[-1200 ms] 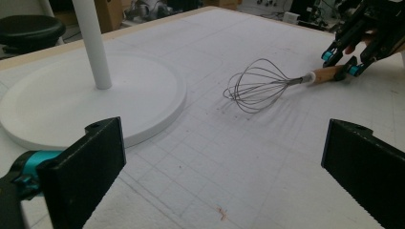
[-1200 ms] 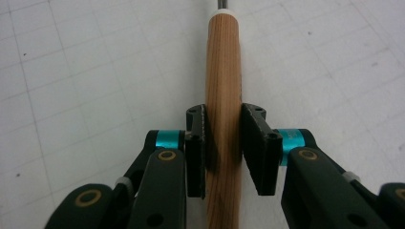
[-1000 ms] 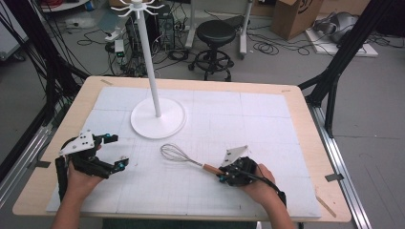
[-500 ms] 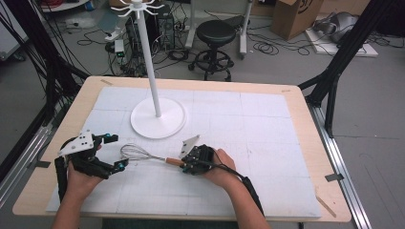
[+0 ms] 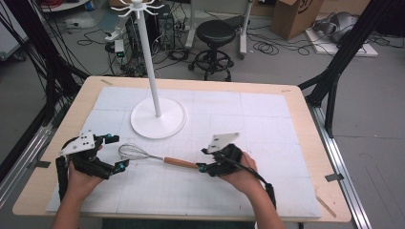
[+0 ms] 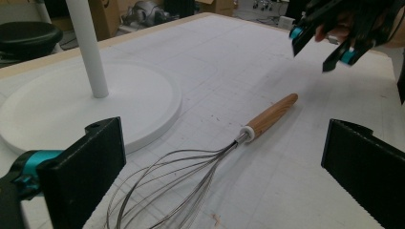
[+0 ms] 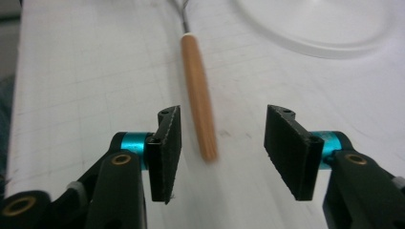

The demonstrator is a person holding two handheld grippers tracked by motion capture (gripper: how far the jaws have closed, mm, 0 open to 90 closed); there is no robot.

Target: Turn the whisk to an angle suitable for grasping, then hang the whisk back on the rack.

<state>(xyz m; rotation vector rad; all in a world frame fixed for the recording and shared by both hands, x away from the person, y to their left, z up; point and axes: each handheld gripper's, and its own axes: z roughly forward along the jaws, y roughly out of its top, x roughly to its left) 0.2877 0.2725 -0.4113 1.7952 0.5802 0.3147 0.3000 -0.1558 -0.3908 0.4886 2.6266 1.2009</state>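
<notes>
Low in the middle of the high view, the whisk [image 5: 153,156] lies flat on the white mat [image 5: 267,124], wire end toward the left of the frame, wooden handle pointing right. My right gripper [image 5: 203,159] sits at the handle's right end, and its jaws have just been opening: in the right gripper view the pads [image 7: 167,150] stand apart with the handle tip between them, touching neither. My left gripper [image 5: 117,151] rests at the lower left of the high view, jaws wide apart, with the wire loops just at their tips; in the left gripper view the loops [image 6: 176,183] run between the two black jaws without touching them. Above the whisk, the stand [image 5: 157,117] has its round base flat on the mat, near the wires but apart from them.
</notes>
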